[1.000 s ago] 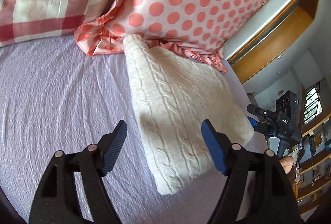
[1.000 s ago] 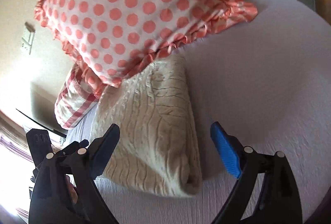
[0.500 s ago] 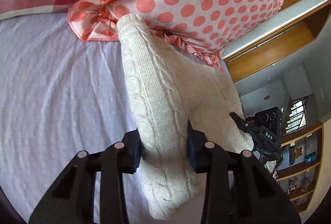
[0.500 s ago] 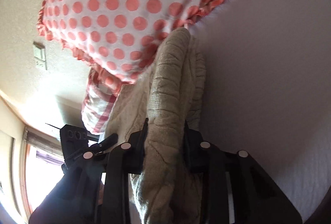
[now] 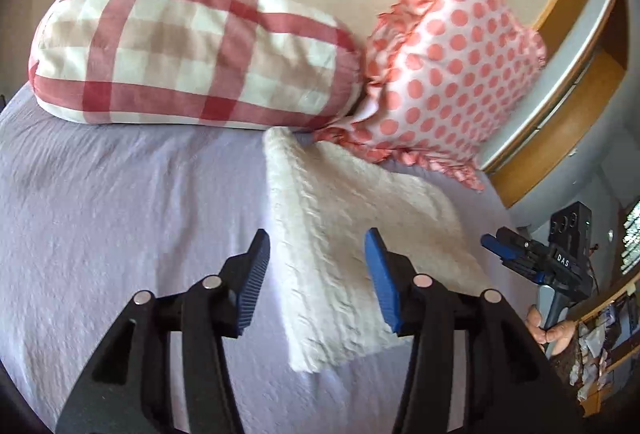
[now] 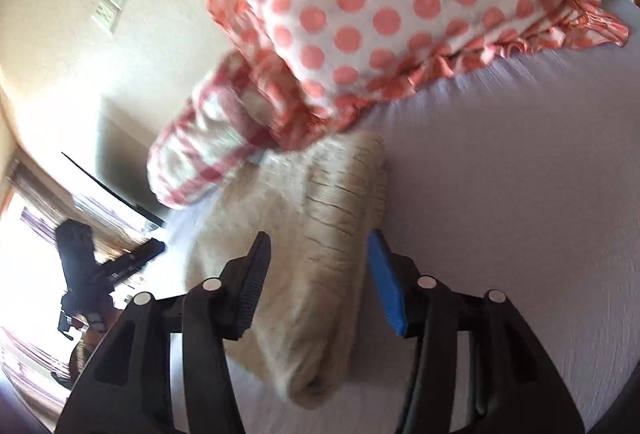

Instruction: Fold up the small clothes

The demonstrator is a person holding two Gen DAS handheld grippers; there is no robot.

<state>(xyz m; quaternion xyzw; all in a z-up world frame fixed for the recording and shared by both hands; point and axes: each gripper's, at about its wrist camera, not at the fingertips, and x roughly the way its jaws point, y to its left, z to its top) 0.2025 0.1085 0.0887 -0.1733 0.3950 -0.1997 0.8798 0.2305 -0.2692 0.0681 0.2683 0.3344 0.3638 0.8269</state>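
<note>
A folded cream cable-knit sweater (image 5: 360, 234) lies flat on the lilac bed sheet (image 5: 120, 213), its far end under the polka-dot pillow (image 5: 452, 73). My left gripper (image 5: 316, 274) is open and empty, hovering over the sweater's left edge. In the right wrist view the same sweater (image 6: 320, 254) lies folded, and my right gripper (image 6: 316, 278) is open and empty above its right edge. The right gripper also shows in the left wrist view (image 5: 536, 262) at the sweater's far side.
A red-and-white checked pillow (image 5: 192, 49) lies against the wall behind the sheet. A wooden window frame (image 5: 560, 105) runs along the bed's right side. Shelves with small items (image 5: 608, 322) stand at the far right. Bare sheet (image 6: 520, 193) lies right of the sweater.
Half a second ago both grippers were shut on the sweater's side edges. Both have let go, opened and pulled back, and the sweater lies flat again.
</note>
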